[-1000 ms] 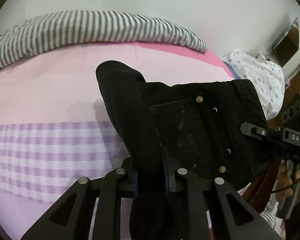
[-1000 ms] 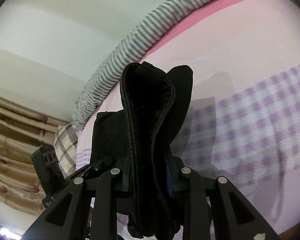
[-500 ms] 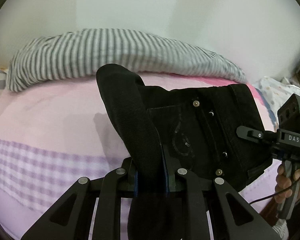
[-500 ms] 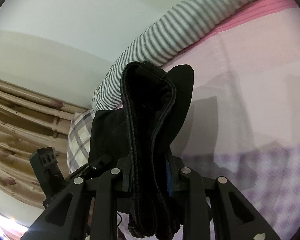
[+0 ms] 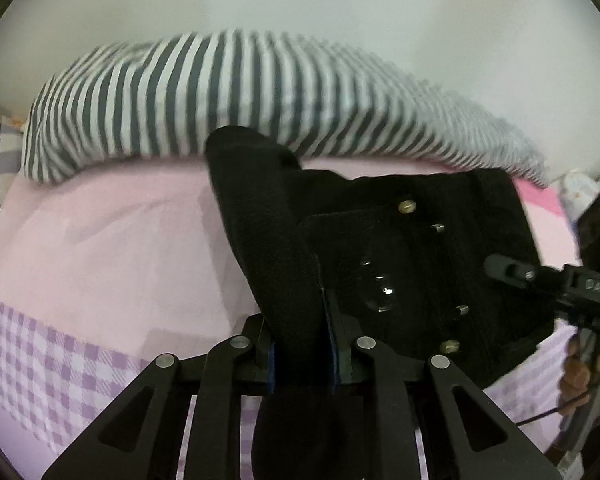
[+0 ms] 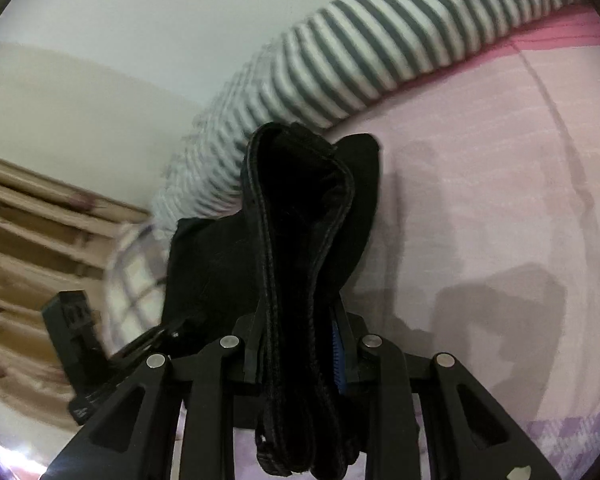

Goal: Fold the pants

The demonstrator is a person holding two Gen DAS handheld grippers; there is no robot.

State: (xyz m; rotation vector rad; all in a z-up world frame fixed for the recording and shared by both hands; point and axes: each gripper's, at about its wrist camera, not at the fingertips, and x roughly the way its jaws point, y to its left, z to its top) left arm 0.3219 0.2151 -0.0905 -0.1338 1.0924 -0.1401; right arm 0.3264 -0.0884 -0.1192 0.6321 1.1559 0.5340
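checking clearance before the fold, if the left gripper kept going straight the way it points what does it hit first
Probably the pink bedsheet, just short of the striped pillow. The left gripper is shut on the black pants, which would land first; depth is unclear.

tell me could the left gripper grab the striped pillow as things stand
Probably not: the left gripper has its jaws clamped on the black pants, so they are full. The striped pillow lies beyond, across bare pink sheet.
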